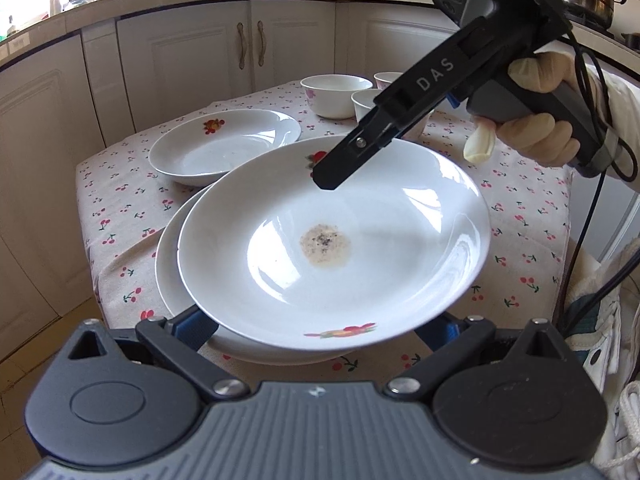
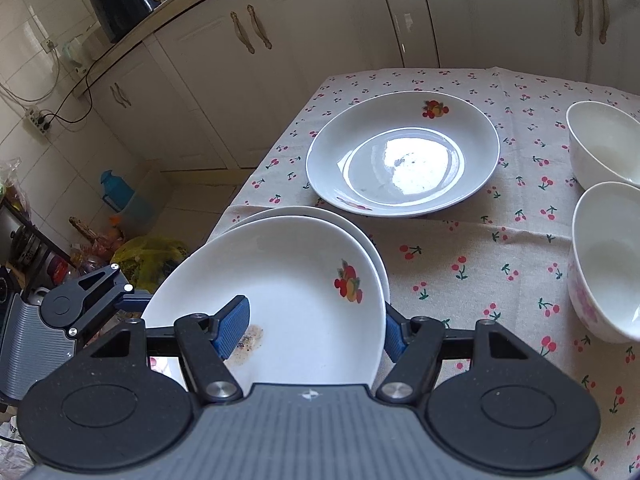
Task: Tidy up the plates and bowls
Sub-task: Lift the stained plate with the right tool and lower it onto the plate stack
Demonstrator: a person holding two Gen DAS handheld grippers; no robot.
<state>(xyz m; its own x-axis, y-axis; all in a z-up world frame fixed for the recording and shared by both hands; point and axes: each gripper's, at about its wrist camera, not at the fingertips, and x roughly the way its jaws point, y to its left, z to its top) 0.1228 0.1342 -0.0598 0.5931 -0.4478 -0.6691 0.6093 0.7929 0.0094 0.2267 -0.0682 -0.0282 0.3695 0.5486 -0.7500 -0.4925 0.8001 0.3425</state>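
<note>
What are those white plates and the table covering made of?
The top plate looks like glazed ceramic or porcelain: glossy white with sharp window reflections and a printed fruit motif. It could also be melamine. The tablecloth looks like matte woven cotton or linen, beige with a cherry print and soft folds at the edge.

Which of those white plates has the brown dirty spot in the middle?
The top plate of the stacked pair, nearest both grippers, has the brown speckled stain at its centre. The separate plate behind shows no such brown patch.
</note>
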